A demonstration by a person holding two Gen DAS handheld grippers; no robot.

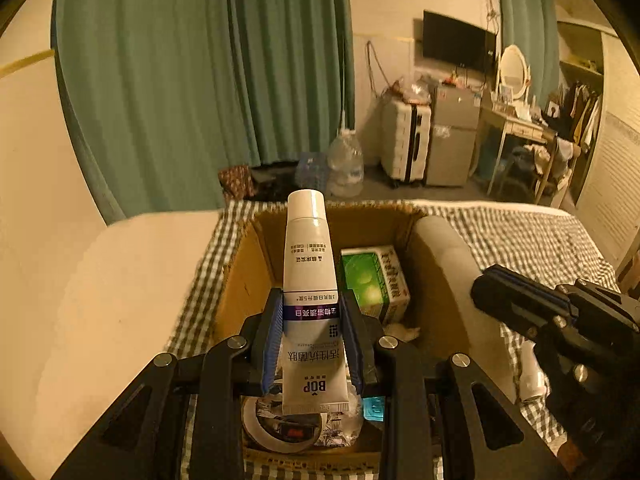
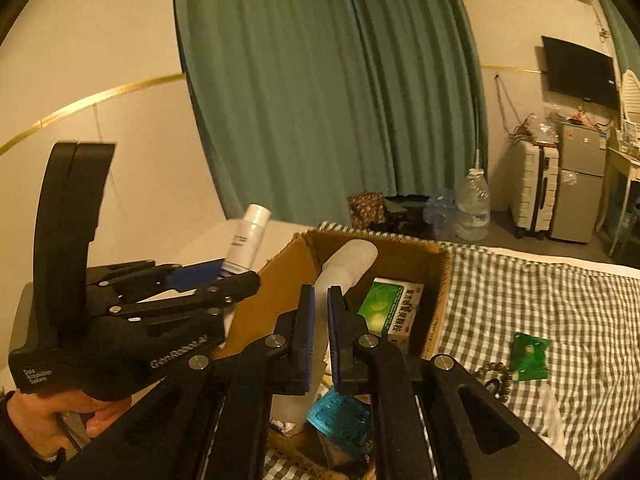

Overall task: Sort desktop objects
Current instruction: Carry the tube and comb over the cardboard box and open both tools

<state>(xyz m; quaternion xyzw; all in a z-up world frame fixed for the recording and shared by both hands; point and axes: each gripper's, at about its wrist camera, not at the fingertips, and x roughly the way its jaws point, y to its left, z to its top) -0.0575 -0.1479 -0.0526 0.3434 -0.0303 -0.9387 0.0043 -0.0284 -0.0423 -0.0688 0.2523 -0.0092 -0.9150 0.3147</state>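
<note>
My left gripper [image 1: 310, 300] is shut on a white toothpaste tube [image 1: 304, 240], cap end pointing away, held above an open cardboard box [image 1: 240, 280]. Inside the box lie a green medicine carton [image 1: 372, 280], a tape roll [image 1: 272, 428] and a teal item [image 1: 374, 408]. My right gripper [image 2: 318, 296] is shut on a translucent white tube-like object [image 2: 348, 256] over the same box [image 2: 440, 280]. In the right wrist view the left gripper [image 2: 236, 276] shows at the left with the toothpaste tube [image 2: 248, 236] and a hand below it. The right gripper [image 1: 486, 284] appears at the right of the left wrist view.
The box stands on a grey checked cloth [image 2: 540, 300] over a bed. A green packet [image 2: 530, 356], a bead bracelet [image 2: 494, 376] and a white crumpled piece [image 2: 552, 412] lie on the cloth to the box's right. A cream surface [image 1: 120, 280] borders the box's left.
</note>
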